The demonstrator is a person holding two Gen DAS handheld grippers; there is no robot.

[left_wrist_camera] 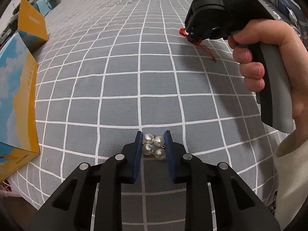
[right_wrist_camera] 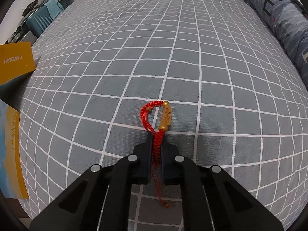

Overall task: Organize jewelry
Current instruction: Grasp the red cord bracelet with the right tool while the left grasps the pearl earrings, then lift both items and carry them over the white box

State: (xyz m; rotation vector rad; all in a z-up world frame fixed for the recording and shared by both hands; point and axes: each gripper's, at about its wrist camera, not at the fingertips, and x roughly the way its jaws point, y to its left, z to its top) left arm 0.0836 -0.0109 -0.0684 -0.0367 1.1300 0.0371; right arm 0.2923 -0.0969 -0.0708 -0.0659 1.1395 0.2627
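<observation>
Only clear text: "CANEMON", white caps, upside down, on the yellow box lid [right_wrist_camera: 16,61], far left & well ahead of the right tongs [right_wrist_camera: 156,134]. Gold tube charm [right_wrist_camera: 166,116] just ahead of those tongs' tips has engraved marks, too small to read. Left view: same yellow lid [left_wrist_camera: 32,24] far left of the left tongs [left_wrist_camera: 154,136] w/ faint pale word, illegible; blue-yellow box [left_wrist_camera: 17,96] nearer left has small print along lower edge + script on side, unreadable. Pillow [right_wrist_camera: 277,15] far right: big block shapes, not legible.

Checked bedspread [right_wrist_camera: 173,57] open ahead and far, yellow-blue boxes [left_wrist_camera: 17,104] blocking the left edge, patterned pillow [right_wrist_camera: 279,19] along the far right, right gripper [left_wrist_camera: 189,33] occupying right-centre.
</observation>
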